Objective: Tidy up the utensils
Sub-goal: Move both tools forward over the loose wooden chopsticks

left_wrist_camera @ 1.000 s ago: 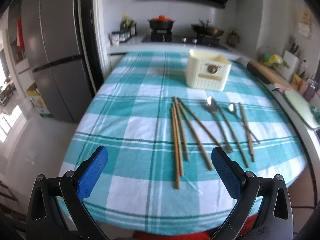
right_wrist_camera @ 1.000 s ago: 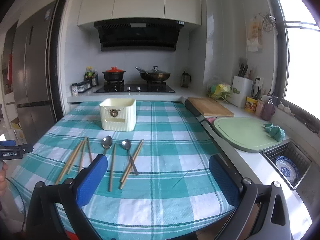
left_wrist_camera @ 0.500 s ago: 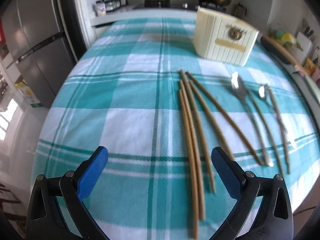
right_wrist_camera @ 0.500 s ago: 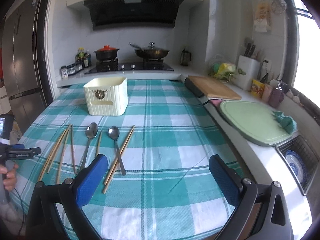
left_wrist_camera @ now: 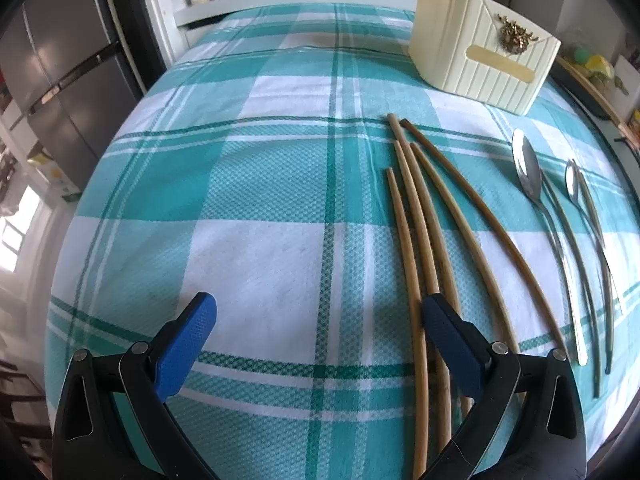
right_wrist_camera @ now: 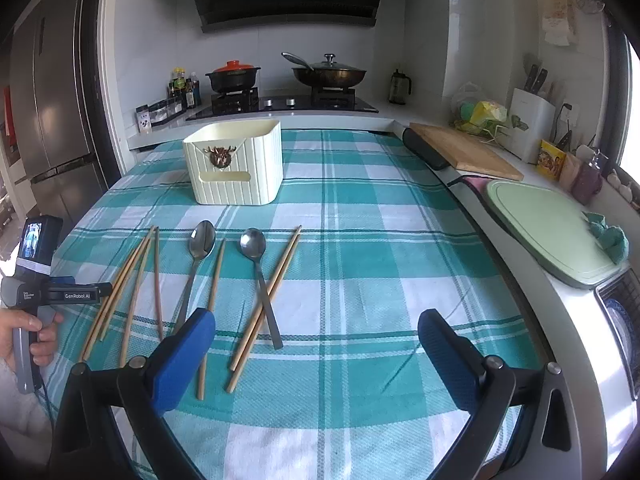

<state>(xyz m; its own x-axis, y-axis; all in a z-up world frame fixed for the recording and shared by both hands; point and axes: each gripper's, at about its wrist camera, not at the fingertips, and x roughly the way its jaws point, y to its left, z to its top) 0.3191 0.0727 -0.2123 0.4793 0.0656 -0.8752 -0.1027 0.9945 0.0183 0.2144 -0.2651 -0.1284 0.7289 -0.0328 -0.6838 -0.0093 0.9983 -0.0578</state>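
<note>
Several wooden chopsticks [left_wrist_camera: 416, 216] [right_wrist_camera: 136, 280] lie side by side on the teal checked tablecloth [left_wrist_camera: 256, 208], with two metal spoons [left_wrist_camera: 532, 184] [right_wrist_camera: 202, 244] to their right. A cream ribbed holder box [left_wrist_camera: 480, 60] [right_wrist_camera: 236, 164] stands behind them. My left gripper [left_wrist_camera: 320, 320] is open and low over the cloth, its right fingertip just above the near ends of the leftmost chopsticks. My right gripper [right_wrist_camera: 316, 332] is open above the near cloth, in front of a second spoon [right_wrist_camera: 256, 256] crossed by two chopsticks [right_wrist_camera: 268, 300]. The left gripper's handle [right_wrist_camera: 36, 284] shows at the left edge.
A fridge [left_wrist_camera: 60, 64] stands left of the table. Behind it is a stove with a pot [right_wrist_camera: 232, 76] and pan [right_wrist_camera: 328, 72]. Right of the table run a wooden board [right_wrist_camera: 464, 148], a green mat [right_wrist_camera: 556, 224] and a sink [right_wrist_camera: 624, 312].
My left gripper has dropped and moved forward toward the leftmost chopsticks, which now look far larger. The right gripper has tilted down and closer to the table. Nothing was grasped.
</note>
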